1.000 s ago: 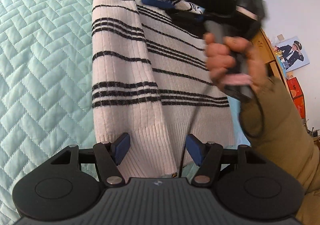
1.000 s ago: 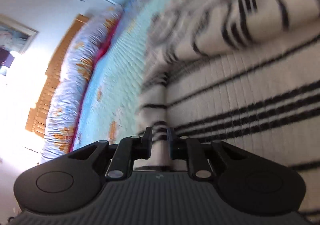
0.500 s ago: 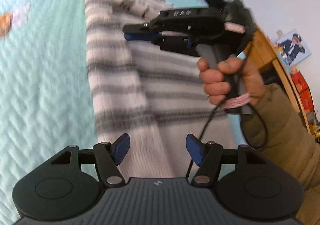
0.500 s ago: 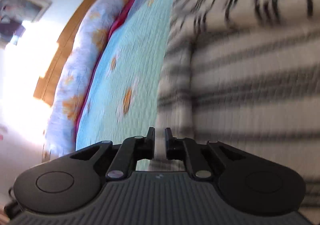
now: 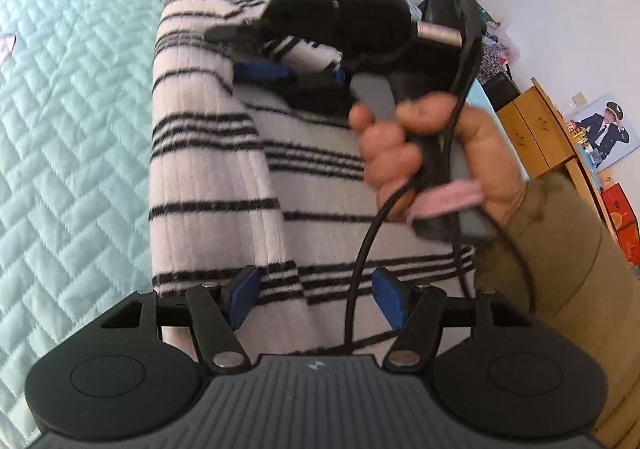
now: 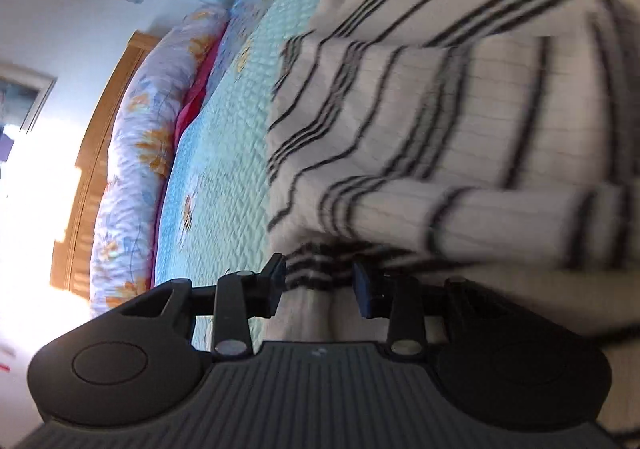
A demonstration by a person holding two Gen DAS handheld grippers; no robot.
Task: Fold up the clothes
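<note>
- Since the earlier frame my right gripper (image 6: pixel 320 285) has gone from a tight pinch on the sweater's edge to a wider gap; its jaws are opening, and a striped fold of the sweater (image 6: pixel 460 121) lies between them, with the pads not seen pressing on it.
- My left gripper (image 5: pixel 316 297) has shifted along the sweater (image 5: pixel 208 177); the bottom hem that lay under it before is out of that view, and a striped band sits there instead.
- Left fingers: spread wide, blue pads (image 5: pixel 240 299) well apart, holding nothing, hovering over the cloth.
- Right gripper seen from the left wrist (image 5: pixel 286 67): it points left across the sweater's upper part, gripped by my right hand (image 5: pixel 436 157) with an olive sleeve (image 5: pixel 560 269) behind it. A black cable (image 5: pixel 360 269) hangs from the handle down toward my left gripper.
- Sweater: white knit with black stripes, lying on the bed with one long side folded over the body; in the right wrist view a striped sleeve lies bunched across it, blurred.
- Bed: pale green quilted cover (image 5: pixel 72 109) under the sweater; a floral bolster (image 6: pixel 132 153) and a wooden headboard (image 6: pixel 92 169) lie along the far side.
- Room edge: wooden cabinets (image 5: pixel 536 129) and a wall picture (image 5: pixel 604 129) beyond my right hand.
</note>
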